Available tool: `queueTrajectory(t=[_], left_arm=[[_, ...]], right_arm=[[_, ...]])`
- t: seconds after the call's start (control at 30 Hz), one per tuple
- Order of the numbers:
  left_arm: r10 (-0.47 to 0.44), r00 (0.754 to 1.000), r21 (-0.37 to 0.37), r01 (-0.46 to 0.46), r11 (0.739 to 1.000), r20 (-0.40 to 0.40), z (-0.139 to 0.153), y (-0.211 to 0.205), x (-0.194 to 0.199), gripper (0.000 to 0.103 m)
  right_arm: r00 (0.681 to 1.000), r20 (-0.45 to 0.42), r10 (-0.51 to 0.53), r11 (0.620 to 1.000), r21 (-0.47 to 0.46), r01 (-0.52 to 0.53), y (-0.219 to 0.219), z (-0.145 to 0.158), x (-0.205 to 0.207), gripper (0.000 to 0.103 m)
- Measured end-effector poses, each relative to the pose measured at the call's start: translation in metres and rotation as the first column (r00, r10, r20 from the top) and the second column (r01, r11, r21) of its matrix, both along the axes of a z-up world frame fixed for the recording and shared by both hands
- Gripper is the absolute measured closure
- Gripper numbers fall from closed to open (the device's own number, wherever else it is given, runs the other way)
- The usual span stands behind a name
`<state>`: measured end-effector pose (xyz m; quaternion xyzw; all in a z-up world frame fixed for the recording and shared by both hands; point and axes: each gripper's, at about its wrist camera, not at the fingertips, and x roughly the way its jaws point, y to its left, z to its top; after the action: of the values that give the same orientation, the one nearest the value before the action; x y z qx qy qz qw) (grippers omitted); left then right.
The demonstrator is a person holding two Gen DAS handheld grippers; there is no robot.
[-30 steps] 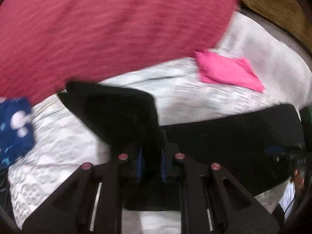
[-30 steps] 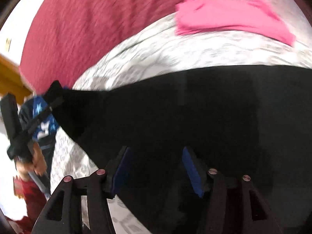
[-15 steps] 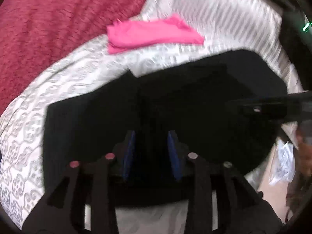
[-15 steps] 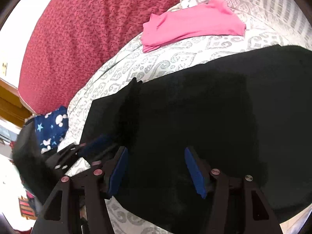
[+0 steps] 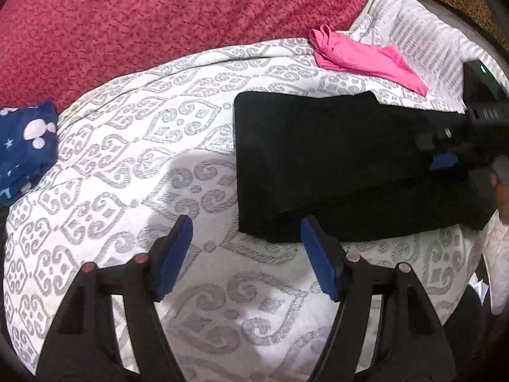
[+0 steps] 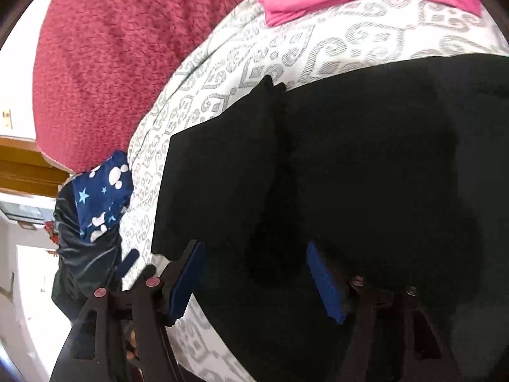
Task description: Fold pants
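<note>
- Left gripper (image 5: pixel 246 242), left wrist view: held above the patterned bedspread (image 5: pixel 133 165), its 2 blue-padded fingers (image 5: pixel 173 254) spread wide with nothing between them; the right-hand pad sits just at the near edge of the black pants (image 5: pixel 334 165), and whether it touches the cloth cannot be told.
- Black pants, left wrist view: folded into a compact rectangular stack lying flat on the bedspread, right of centre, with a straight left edge and layered near edge.
- Right gripper (image 5: pixel 451 149), left wrist view: enters from the right edge, blurred, low over the right portion of the pants; part of the hand (image 5: pixel 501 191) that holds it shows at the right border.
- Right gripper (image 6: pixel 254 270), right wrist view: positioned close over the pants (image 6: pixel 366 175), fingers set wide apart, black fabric filling the space beneath and between them; no cloth is pinched.
- Pink garment (image 5: pixel 366 57), left wrist view: lies on the bedspread beyond the pants, toward the far right, apart from them.
- Blue printed cloth (image 5: pixel 25 146), left wrist view: rests at the far left edge of the bedspread.
- Red blanket (image 5: pixel 175 12), left wrist view: covers the far side of the bed.
</note>
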<state>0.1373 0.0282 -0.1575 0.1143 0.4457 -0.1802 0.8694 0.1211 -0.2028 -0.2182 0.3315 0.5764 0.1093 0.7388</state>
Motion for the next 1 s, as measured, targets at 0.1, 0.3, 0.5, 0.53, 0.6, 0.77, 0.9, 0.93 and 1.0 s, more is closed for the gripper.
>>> queueTrajectory(t=[0.1,0.3,0.5,0.53,0.6,0.77,0.9,0.93,1.0], left_arm=[[-0.044,0.999,0.001,0.045,0.999,-0.008,-0.008,-0.008,-0.004,0.032],[-0.07,0.997,-0.019,0.07,0.997,-0.03,-0.023,-0.015,0.001,0.032],[-0.005,0.999,-0.074,0.001,0.997,-0.054,-0.027,-0.007,0.014,0.032],[-0.002,0.999,-0.072,-0.001,0.997,-0.052,-0.027,-0.006,0.015,0.032],[-0.004,0.999,-0.063,0.001,0.998,-0.046,-0.027,-0.007,0.013,0.032],[-0.033,0.999,-0.06,0.03,0.998,-0.041,-0.023,-0.017,0.004,0.032],[-0.059,0.997,-0.073,0.056,0.996,-0.05,-0.023,-0.032,-0.002,0.032],[-0.062,0.997,-0.073,0.058,0.996,-0.054,-0.024,-0.035,-0.003,0.032],[-0.071,0.996,-0.064,0.067,0.996,-0.059,-0.027,-0.043,-0.004,0.032]], right_arm=[[1.0,-0.016,-0.008,1.0,0.008,0.008,0.006,-0.005,0.016,0.031],[0.999,-0.042,-0.026,0.997,-0.067,0.024,0.019,-0.006,0.04,0.055],[0.999,0.024,-0.022,0.993,-0.118,0.025,0.027,0.016,0.038,0.096],[0.998,0.06,-0.021,0.994,-0.105,0.027,0.026,0.027,0.035,0.096],[0.992,0.129,-0.009,0.996,-0.092,0.021,0.026,0.053,0.028,0.096],[0.955,0.295,0.019,0.985,-0.17,0.033,0.021,0.115,0.001,0.096],[0.949,0.316,-0.017,0.966,-0.24,0.097,-0.012,0.125,-0.024,0.096],[0.953,0.3,-0.034,0.965,-0.238,0.109,-0.019,0.12,-0.026,0.096],[0.972,0.208,-0.107,0.961,-0.23,0.155,-0.045,0.089,-0.033,0.096]])
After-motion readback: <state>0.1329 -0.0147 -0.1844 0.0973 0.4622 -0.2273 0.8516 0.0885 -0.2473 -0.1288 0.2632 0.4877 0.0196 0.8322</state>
